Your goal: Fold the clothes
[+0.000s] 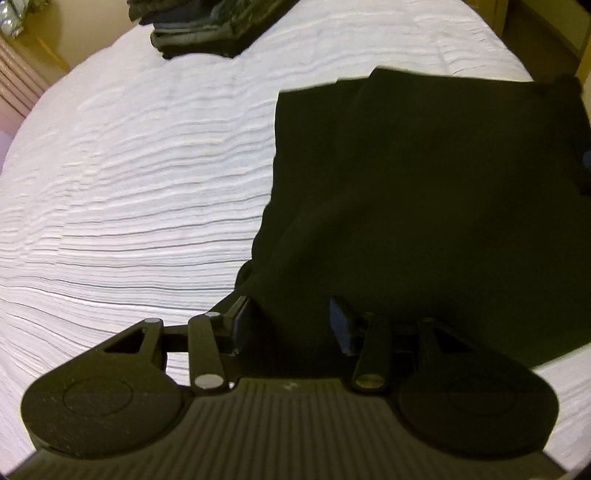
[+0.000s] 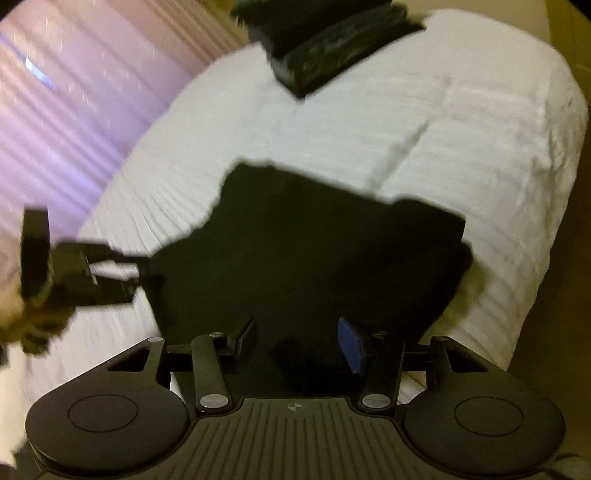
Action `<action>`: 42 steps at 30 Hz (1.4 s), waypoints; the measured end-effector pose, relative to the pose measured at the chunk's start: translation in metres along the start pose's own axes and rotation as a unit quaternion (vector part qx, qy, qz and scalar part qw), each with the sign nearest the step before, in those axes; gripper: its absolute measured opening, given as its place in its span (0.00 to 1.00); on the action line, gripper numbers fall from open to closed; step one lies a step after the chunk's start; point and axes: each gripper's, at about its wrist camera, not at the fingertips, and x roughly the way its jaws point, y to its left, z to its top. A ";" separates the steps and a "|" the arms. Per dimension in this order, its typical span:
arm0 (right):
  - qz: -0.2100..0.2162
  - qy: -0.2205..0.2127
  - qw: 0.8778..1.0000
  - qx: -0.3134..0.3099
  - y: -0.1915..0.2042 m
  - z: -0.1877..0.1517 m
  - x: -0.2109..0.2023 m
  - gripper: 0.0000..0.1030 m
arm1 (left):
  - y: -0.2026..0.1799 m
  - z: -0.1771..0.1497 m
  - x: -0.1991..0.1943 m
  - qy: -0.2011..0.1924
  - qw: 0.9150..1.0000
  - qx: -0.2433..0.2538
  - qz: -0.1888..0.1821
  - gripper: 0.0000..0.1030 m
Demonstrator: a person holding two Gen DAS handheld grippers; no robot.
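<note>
A black garment lies partly folded on the white bedspread, filling the right half of the left wrist view. My left gripper is open at the garment's near left corner, and dark cloth runs between its two fingers. In the right wrist view the same garment sits in the middle of the bed. My right gripper is open over its near edge, with cloth under the gap. The left gripper shows blurred at the garment's left edge.
A stack of folded dark clothes rests at the far end of the bed, also seen as a stack in the right wrist view. A pink pleated curtain hangs past the bed's left side. A hand holds the left tool.
</note>
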 end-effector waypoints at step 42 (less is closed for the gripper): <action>-0.067 -0.050 0.996 -0.007 -0.024 0.056 -0.022 0.51 | -0.022 0.142 0.022 -0.037 0.990 0.036 -0.133 0.00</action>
